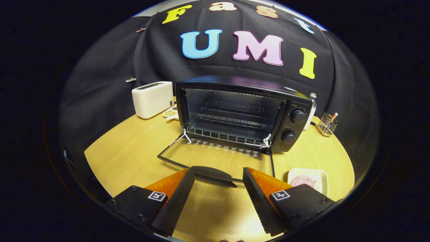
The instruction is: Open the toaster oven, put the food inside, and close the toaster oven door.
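The right finger (265, 198) covered part of the white plate (319, 176), so only a pink sliver of the food (303, 181) showed. The toaster oven (242, 111) hid most of a pale bottle (312, 111) behind its knob side, and a small dish (171, 113) between it and the white toaster (153, 99) was too small to make out
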The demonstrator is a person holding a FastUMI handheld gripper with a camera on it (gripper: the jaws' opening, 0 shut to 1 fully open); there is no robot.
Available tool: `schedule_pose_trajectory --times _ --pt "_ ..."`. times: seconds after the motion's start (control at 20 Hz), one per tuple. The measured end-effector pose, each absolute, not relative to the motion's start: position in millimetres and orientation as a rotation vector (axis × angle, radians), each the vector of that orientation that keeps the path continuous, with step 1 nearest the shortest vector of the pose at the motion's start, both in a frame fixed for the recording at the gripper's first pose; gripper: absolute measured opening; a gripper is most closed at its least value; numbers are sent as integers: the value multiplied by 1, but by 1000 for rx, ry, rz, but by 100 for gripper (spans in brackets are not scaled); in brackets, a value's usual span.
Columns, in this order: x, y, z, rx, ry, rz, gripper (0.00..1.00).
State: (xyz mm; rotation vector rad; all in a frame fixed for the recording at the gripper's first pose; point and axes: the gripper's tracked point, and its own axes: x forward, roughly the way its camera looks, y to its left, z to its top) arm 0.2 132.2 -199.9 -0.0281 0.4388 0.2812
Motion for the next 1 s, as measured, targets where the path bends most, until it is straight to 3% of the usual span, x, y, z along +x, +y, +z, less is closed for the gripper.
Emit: schedule_pose_trajectory --times 0.5,1.0 --pt "6 -24 -150 1 484 159 97" --pt "-4 -163 -256 53 847 -11 98"
